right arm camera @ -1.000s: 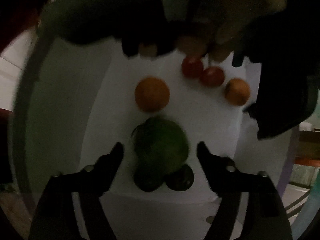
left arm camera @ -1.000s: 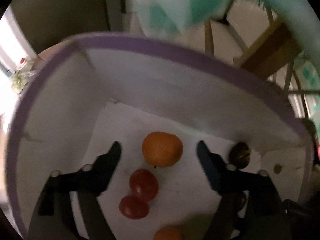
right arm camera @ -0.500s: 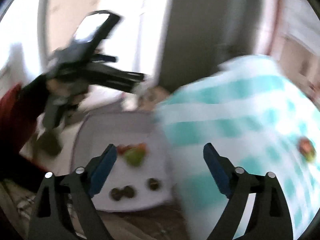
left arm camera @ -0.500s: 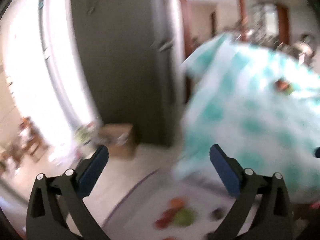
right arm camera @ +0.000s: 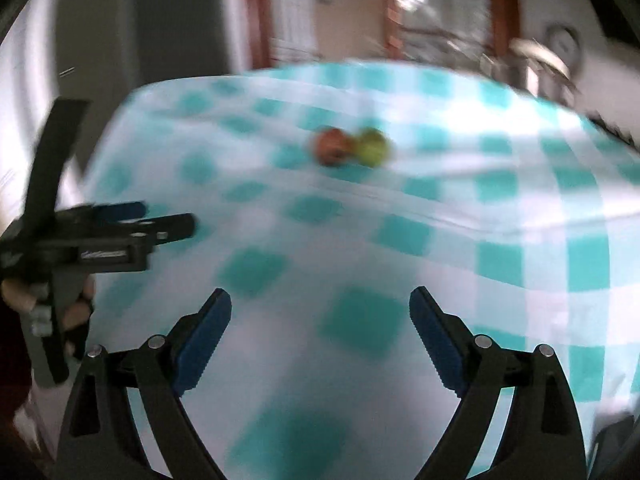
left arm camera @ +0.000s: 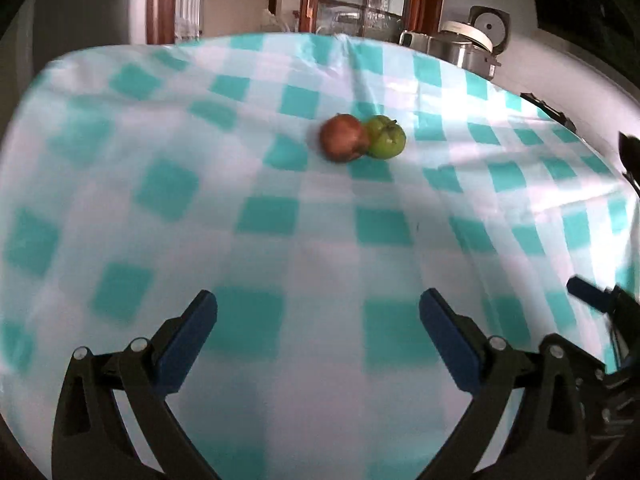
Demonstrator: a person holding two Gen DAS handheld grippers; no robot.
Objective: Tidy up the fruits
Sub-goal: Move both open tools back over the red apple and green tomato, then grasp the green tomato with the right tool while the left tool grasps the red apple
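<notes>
Fruits — round red one [left arm camera: 343, 138] touching green one [left arm camera: 386, 142] — on checked cloth [left arm camera: 280, 240]; both claws [left arm camera: 318, 334] [right arm camera: 320, 328] wide open, empty.

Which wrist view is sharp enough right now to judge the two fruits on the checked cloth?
Left wrist: fairly sharp, red fruit and green fruit touching, edges clear; cloth softens towards the left edge; fisheye bends the table. Right wrist: motion-smeared throughout, both fruits just coloured blobs, bright glare at the cloth's far right.
</notes>
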